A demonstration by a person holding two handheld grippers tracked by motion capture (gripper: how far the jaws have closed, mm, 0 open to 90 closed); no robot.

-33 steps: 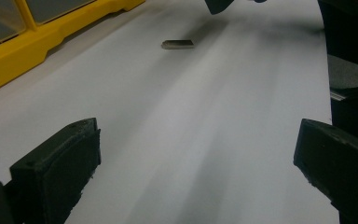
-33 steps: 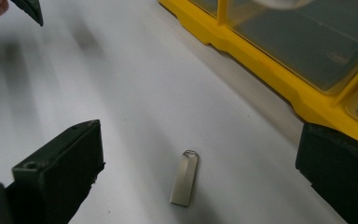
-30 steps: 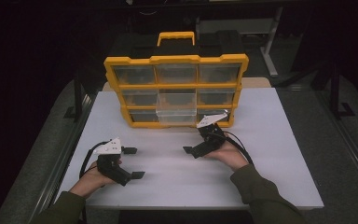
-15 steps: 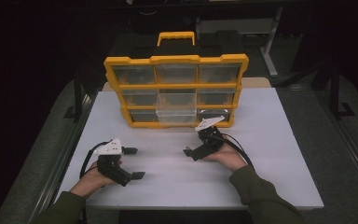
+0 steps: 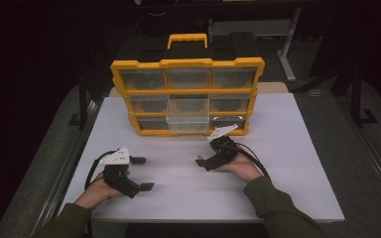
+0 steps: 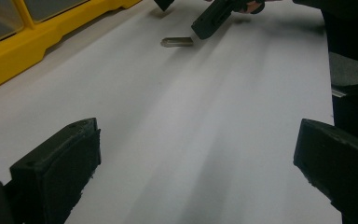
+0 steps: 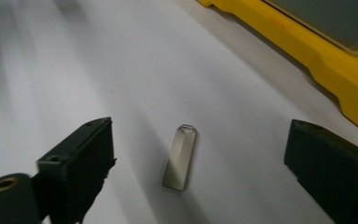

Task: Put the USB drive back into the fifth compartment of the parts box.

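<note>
Right gripper (image 7: pixel 196 158): jaws wide, just been closing, straddling untouched metal USB stick (image 7: pixel 180 156), frame centre | Left gripper (image 6: pixel 196 172): jaws wide, empty, lower frame

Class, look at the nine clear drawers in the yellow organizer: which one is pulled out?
The middle drawer of the bottom row: its clear front juts out past the yellow organizer frame, while the other eight sit flush.

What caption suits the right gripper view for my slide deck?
Open right gripper poised over a small flat silver metal USB stick on the white table.
</note>
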